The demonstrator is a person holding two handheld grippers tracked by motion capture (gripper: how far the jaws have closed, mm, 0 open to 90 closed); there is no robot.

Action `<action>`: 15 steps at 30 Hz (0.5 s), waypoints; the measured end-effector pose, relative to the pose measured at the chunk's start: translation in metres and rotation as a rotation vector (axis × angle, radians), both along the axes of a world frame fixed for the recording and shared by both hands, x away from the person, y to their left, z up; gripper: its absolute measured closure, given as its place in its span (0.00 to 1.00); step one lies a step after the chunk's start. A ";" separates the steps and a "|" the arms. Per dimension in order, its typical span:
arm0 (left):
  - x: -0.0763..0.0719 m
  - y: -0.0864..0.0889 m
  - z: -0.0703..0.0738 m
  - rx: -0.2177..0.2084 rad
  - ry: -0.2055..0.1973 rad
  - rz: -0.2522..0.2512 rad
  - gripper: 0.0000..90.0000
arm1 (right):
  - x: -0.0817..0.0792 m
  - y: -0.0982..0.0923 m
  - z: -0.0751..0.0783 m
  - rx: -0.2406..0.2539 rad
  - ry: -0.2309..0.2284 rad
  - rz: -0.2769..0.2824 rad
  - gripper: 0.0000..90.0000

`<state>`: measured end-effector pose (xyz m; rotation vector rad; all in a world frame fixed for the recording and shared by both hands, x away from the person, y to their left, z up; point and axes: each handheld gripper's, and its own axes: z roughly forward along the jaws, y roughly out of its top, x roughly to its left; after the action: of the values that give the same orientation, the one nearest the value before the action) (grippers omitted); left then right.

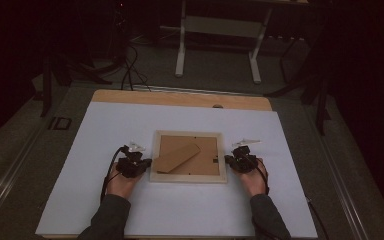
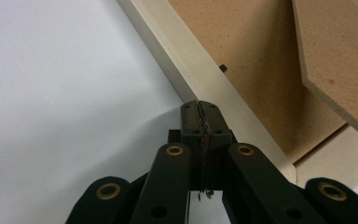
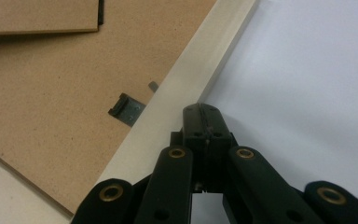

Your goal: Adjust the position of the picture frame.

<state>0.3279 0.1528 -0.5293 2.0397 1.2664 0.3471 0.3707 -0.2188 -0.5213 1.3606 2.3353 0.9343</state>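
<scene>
A pale wooden picture frame (image 1: 188,178) lies face down on the white sheet (image 1: 180,210) that covers the table, its brown fibreboard backing (image 1: 200,162) turned up and a brown fibreboard stand flap (image 1: 177,158) slanting across it. In the high view the frame sits between the two tools: the left gripper (image 1: 145,162) is at its left edge and the right gripper (image 1: 228,159) at its right edge, each held in a hand coming from the bottom.

The left gripper view brings out what the high view cannot: the left gripper (image 2: 199,105) has its jaws pressed fully together with nothing between them, and their tips meet the frame's pale outer rail (image 2: 200,70). Beyond the tips runs the backing, and up to the right the raised flap (image 2: 340,60) hangs over it.

The right gripper view shows the right gripper (image 3: 201,109) likewise closed tight on nothing, its tips at the rail's outer edge (image 3: 191,79). Just left of the tips a small dark metal retaining clip (image 3: 126,108) sits on the backing, a detail barely visible from above.
</scene>
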 end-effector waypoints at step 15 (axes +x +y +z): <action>0.005 0.004 -0.002 -0.020 -0.011 0.031 1.00 | 0.002 0.001 -0.004 0.029 0.012 0.007 1.00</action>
<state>0.3326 0.1573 -0.5310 2.0009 1.2908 0.3588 0.3732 -0.2173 -0.5257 1.3745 2.3455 0.9676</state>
